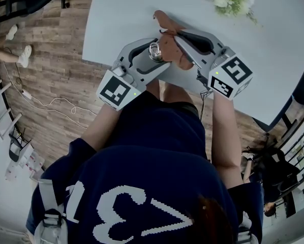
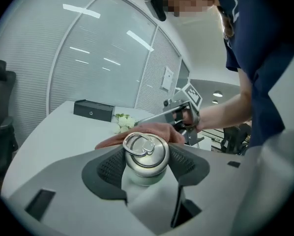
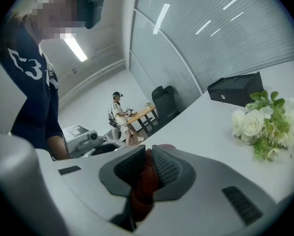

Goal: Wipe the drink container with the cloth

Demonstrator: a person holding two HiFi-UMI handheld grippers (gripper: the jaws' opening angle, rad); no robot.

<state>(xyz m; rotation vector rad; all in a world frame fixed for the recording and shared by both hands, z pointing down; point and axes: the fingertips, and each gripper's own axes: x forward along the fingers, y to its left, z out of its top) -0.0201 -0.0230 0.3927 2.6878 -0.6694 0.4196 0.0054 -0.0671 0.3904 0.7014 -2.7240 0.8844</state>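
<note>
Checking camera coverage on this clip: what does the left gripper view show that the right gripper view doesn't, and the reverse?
Only the left gripper view: the metal bottle, its ring-topped cap clamped in the left tongs.
Only the right gripper view: the right tongs shut on a fold of the cloth, and a person standing by a wooden desk far back.
Both: the cloth, the flowers, the black box and the white table.
</note>
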